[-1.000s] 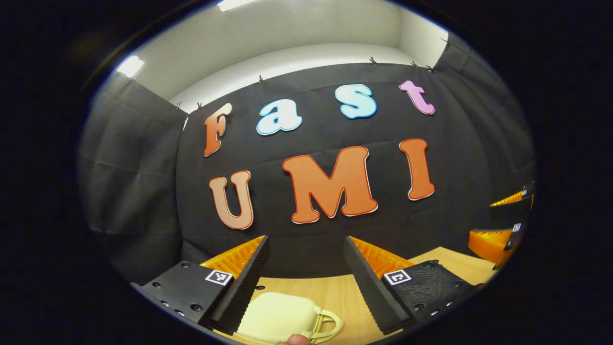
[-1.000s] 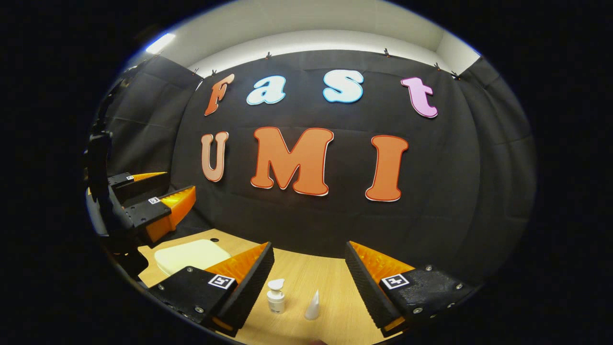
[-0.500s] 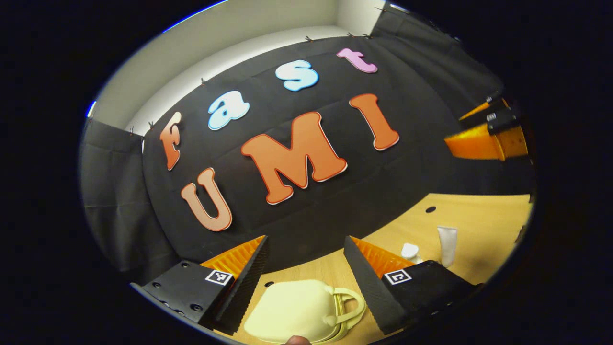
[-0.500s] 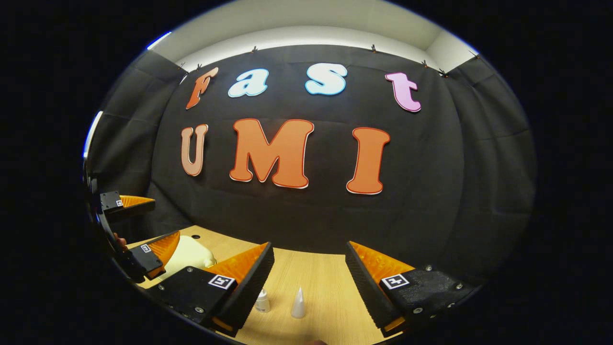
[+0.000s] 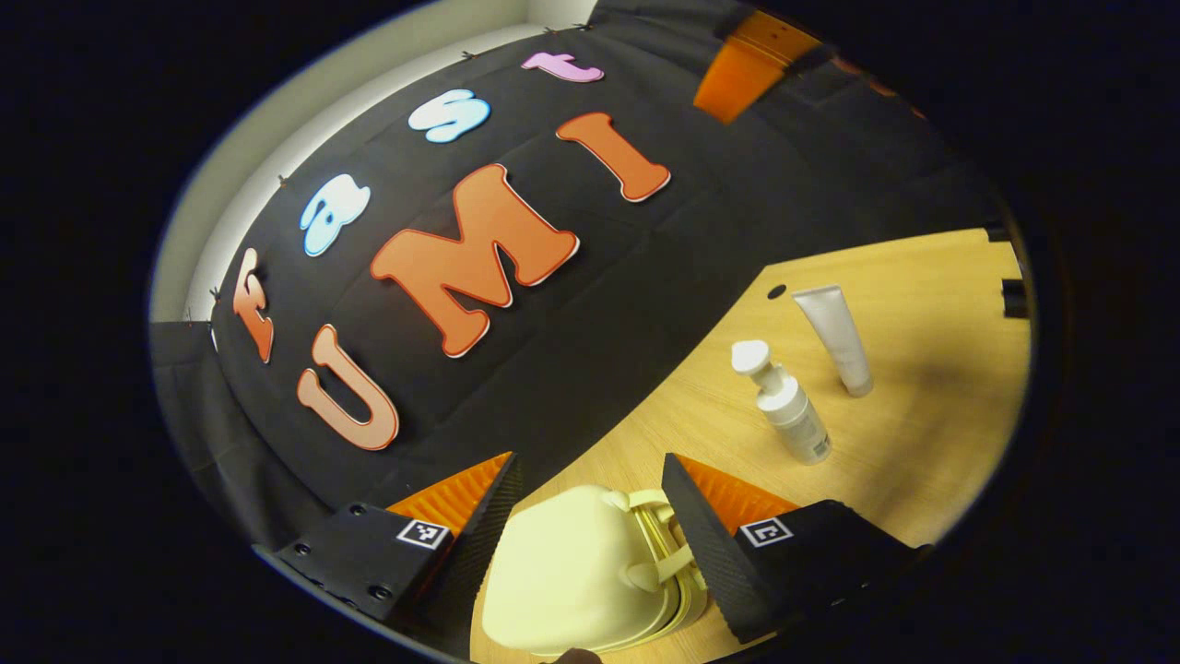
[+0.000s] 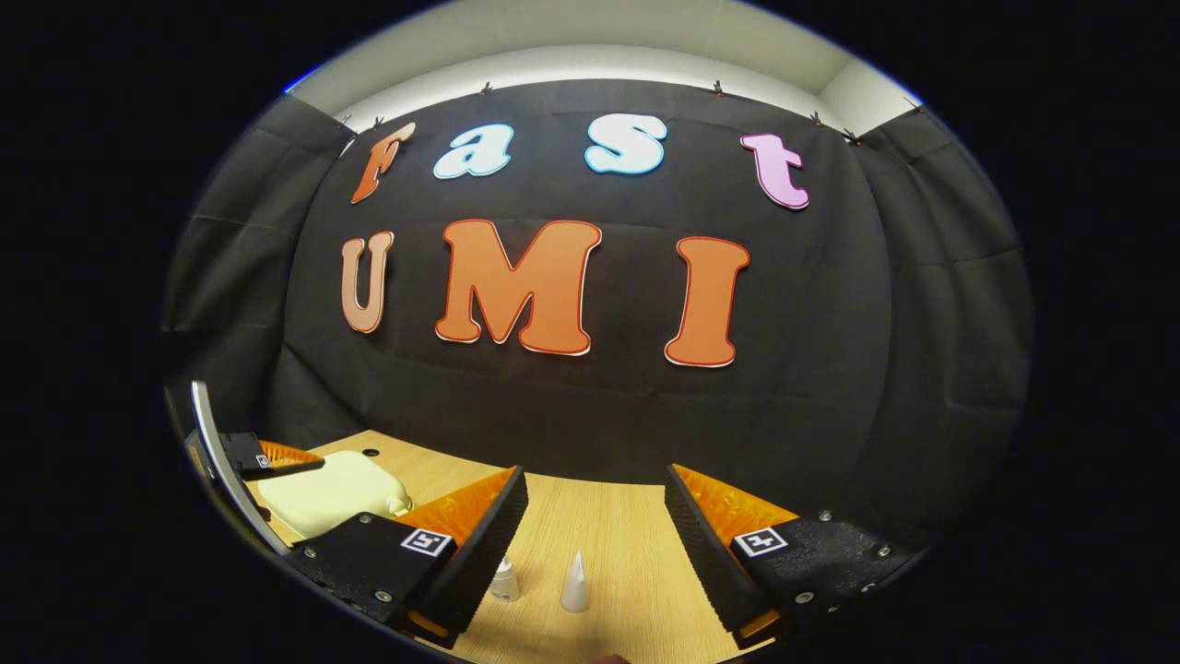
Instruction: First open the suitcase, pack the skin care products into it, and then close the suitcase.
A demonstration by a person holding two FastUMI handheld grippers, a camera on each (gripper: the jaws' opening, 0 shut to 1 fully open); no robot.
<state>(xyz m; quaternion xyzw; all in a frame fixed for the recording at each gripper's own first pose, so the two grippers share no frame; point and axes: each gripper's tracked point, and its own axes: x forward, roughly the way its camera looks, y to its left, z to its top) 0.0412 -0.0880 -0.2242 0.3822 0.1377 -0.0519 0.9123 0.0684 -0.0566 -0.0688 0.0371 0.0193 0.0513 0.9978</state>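
Wooden table (image 5: pixel 931 461), shut suitcase (image 5: pixel 572 576) between tongs (image 5: pixel 590 544)

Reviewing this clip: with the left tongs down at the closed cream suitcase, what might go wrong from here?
1. The left tongs are open and straddle the small cream plastic suitcase near its handle; shutting there may push the light case across the wooden table rather than open it.
2. The white pump bottle and white tube stand upright nearby; a sliding case or swinging lid might topple them.

Cream suitcase (image 5: pixel 562 576), white pump bottle (image 5: pixel 788 410), white tube (image 5: pixel 834 334), light-wood table (image 5: pixel 931 443).
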